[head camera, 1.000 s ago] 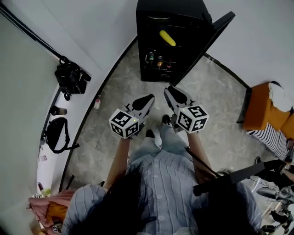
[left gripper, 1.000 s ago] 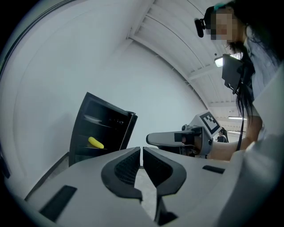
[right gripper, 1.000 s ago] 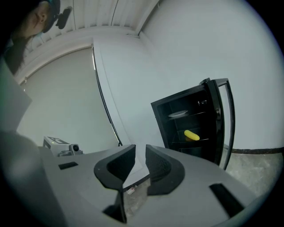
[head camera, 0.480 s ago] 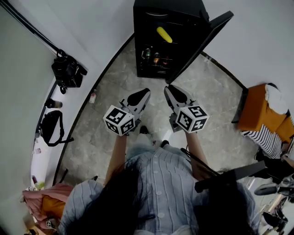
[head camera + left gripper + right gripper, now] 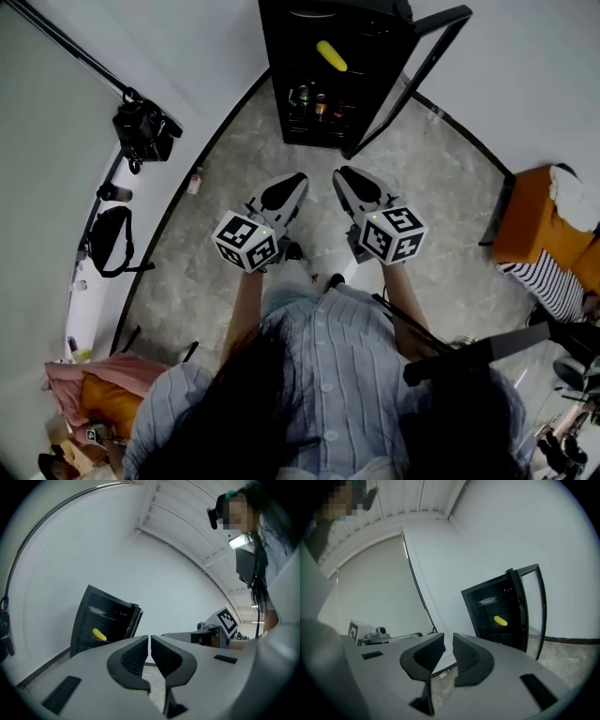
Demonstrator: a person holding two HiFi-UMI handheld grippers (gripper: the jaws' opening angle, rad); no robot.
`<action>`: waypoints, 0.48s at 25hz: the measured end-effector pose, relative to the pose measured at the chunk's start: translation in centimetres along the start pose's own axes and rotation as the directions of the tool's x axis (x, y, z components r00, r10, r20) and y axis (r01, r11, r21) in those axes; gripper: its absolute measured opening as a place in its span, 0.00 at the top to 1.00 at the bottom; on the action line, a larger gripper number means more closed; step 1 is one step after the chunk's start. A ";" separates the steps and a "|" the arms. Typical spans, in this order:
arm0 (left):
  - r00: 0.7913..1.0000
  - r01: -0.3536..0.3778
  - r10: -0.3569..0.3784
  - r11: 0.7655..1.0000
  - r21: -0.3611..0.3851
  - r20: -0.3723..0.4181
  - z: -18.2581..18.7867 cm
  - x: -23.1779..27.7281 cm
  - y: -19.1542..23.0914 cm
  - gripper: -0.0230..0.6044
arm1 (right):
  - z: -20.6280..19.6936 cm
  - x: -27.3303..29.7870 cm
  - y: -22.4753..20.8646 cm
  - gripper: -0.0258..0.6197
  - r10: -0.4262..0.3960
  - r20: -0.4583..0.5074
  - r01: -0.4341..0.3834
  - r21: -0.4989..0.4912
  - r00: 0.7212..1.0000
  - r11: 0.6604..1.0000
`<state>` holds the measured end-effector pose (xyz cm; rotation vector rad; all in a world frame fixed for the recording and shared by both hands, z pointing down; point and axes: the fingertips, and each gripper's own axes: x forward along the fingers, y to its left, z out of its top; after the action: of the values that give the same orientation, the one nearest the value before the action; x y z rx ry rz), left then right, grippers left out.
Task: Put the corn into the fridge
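Fingers (image 5: 281,194) seemingly retreated; corn (image 5: 331,55) well apart.

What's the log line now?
corn: in fridge | door: open | left gripper: shut, empty | right gripper: just closed further, empty

Head view looks steeply down; both gripper views look along their jaws; all 3 share the distant fridge (image 5: 370,84).

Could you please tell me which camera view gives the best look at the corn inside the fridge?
The head view: the corn appears largest there, lying on a shelf of the open fridge. The right gripper view and the left gripper view each show it only as a small yellow shape on that shelf.
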<state>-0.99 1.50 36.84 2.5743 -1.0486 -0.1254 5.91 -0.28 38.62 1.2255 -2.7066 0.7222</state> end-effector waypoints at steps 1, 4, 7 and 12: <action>1.000 -0.001 0.001 1.000 0.004 0.001 -0.1 0.2 -0.6 0.95 | -0.1 -0.6 0.0 0.86 0.007 -0.002 -0.007 -0.008 1.000 1.000; 1.000 -0.010 0.010 1.000 0.015 0.007 -0.5 0.6 -2.5 0.95 | -0.6 -2.5 -0.2 0.86 0.024 -0.009 -0.024 -0.024 1.000 0.999; 1.000 -0.016 0.016 1.000 0.025 0.005 -1.1 1.1 -4.7 0.95 | -1.1 -4.8 -0.6 0.86 0.041 -0.010 -0.041 -0.022 0.999 0.999; 1.000 -0.028 0.028 0.999 0.031 -0.008 -2.7 1.4 -8.1 0.95 | -2.1 -7.8 -0.8 0.87 0.069 -0.016 -0.069 -0.026 0.998 0.997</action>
<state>5.93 6.72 36.56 2.5848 -1.0911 -0.0923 11.54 5.55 38.74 1.1219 -2.7492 0.6975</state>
